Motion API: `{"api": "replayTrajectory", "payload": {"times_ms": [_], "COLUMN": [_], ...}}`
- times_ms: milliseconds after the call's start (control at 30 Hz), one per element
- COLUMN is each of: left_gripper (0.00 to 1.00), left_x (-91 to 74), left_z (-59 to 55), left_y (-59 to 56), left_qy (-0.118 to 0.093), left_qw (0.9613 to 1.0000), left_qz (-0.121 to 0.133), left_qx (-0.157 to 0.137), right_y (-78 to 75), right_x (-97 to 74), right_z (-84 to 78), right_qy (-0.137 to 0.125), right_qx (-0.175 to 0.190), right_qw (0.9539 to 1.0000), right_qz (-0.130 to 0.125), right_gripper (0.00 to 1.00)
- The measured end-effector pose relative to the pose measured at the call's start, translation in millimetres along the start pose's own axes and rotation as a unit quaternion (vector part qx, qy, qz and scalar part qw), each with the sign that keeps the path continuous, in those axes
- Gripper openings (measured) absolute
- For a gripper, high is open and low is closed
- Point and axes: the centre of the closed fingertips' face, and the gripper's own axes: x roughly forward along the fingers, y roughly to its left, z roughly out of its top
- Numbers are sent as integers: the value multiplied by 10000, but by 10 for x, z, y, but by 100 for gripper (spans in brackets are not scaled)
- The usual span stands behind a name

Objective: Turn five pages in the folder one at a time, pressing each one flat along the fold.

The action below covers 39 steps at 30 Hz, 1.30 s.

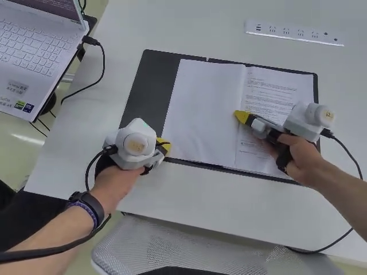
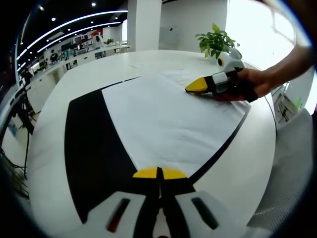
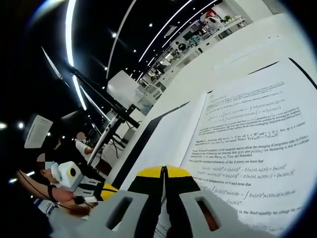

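I saw a laptop [image 1: 34, 46] at far left. My left gripper [image 1: 163, 148] sat at the near edge of the folder [image 1: 150, 86], jaws pressed together with nothing between them. It seemed to touch the black cover, though I couldn't be sure. The folder lay open on the table [image 1: 229, 200], a blank page [image 1: 206, 109] left of the fold. My right gripper [image 1: 241, 117], jaws likewise closed on nothing, rested by the fold on the printed page [image 1: 278, 91].

White table [image 1: 218, 200] bears an open black folder [image 1: 152, 86] and power strip [image 1: 295, 32]
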Motion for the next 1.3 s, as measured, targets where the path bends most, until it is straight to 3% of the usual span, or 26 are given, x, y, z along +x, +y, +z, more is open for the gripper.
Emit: {"api": "replayTrajectory", "payload": {"times_ms": [667,767,1300], "left_gripper": [0,0,0], "left_x": [1,2,1], "left_z": [1,-1,-5], "left_y": [-13,-16,-16], "left_qy": [7,11,41], "left_qw": [9999,9999,10000], "left_qz": [-56,-46,-50], "left_qx": [100,132,59], "right_y": [304,232,302], "right_x": [-329,-322,-473], "right_z": [-558,-541,-871], "right_qy": [311,302,506], "right_qx": [80,150,132], "right_qw": [9994,9993,9986], "right_qz": [142,138,117], "right_gripper": [0,0,0]}}
